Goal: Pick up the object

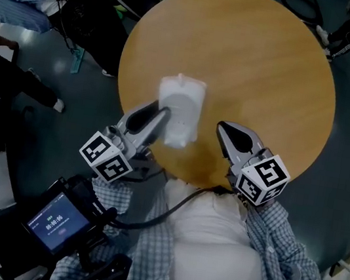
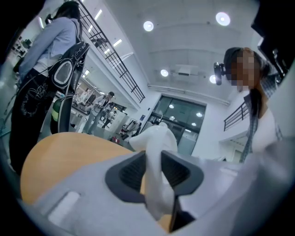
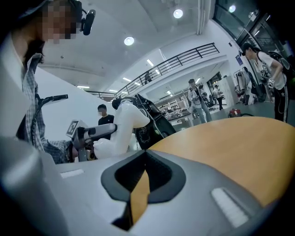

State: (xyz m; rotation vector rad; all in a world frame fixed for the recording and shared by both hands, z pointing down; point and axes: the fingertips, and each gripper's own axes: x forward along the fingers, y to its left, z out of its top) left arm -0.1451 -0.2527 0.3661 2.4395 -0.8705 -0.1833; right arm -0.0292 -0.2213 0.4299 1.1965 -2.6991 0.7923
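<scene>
The left gripper [image 1: 160,111] is pinching the white object [image 1: 180,107] between its jaws. In the left gripper view the two dark pads [image 2: 131,173] are pressing on a thin fold of the soft white material, held narrowly apart only by that fold. Most of the object [image 2: 159,138] is standing up ahead of the jaw tips and bulging out beyond them, while a smaller flap is hanging down below the pads. From the head view, the jaws are biting on the object's near-left edge, and the rest of it is spreading away from the tips over the round wooden surface [image 1: 254,63]. I cannot tell whether the object's underside is touching that surface.

The right gripper [image 1: 225,128] is holding nothing. Its jaws are sitting together, with only a thin sliver of the surface [image 3: 230,143] showing through the slit between them in the right gripper view. The object [image 3: 120,129] is lying off to the left of these jaws, apart from their tips, and is rising higher than they are. The right jaws are pointing out over the surface, and the object is sitting between the two grippers, closer to the left one.
</scene>
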